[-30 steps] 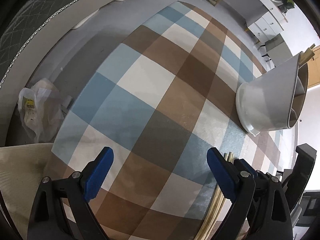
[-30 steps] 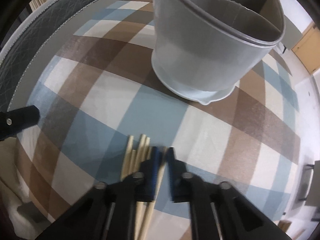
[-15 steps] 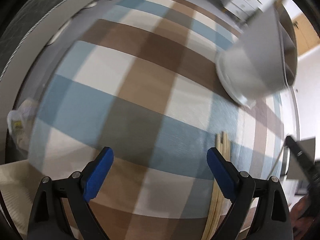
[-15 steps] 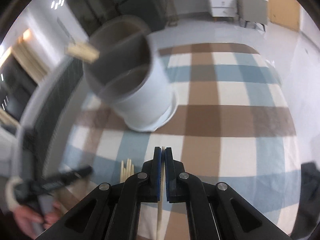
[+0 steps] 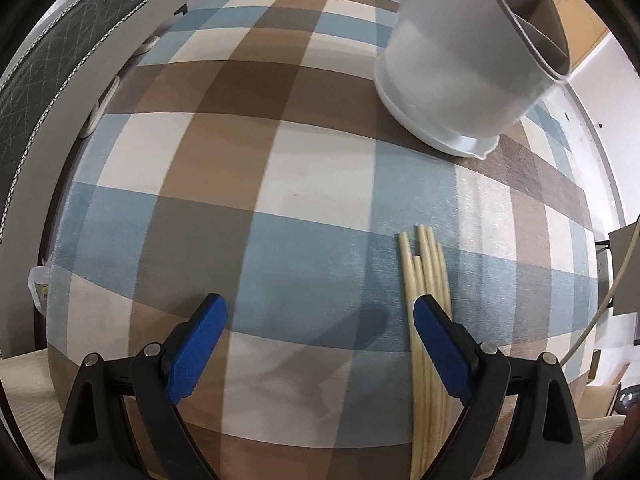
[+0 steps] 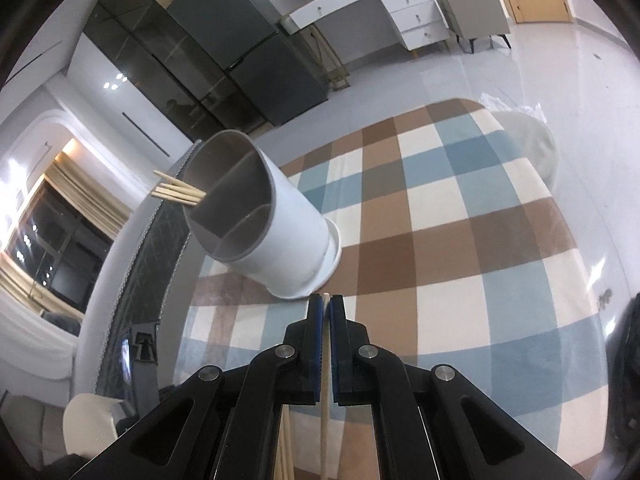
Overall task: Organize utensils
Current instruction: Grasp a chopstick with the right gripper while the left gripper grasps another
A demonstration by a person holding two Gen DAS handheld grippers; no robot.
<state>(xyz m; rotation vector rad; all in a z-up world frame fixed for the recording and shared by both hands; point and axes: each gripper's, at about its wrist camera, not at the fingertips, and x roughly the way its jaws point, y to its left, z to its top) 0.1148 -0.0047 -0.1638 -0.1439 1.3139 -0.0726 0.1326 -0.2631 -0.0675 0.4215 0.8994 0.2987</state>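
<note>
A bundle of pale wooden chopsticks lies on the checked tablecloth, its near end running under my left gripper's right finger. My left gripper hangs open above the cloth with nothing between its blue pads. The white utensil holder with grey dividers stands at the far right. My right gripper is shut on a single chopstick, raised above the cloth, its tip pointing at the foot of the holder. Several chopsticks stick out of the holder's far compartment.
A dark quilted headboard borders the table's left side. A fridge and a white dresser stand across the room. A white bag sits past the table's far corner. More chopsticks show below my right gripper.
My right gripper has risen from the bundle with one chopstick and tilted up toward the holder. My left gripper has shifted across the cloth, bringing the bundle beside its right finger.
</note>
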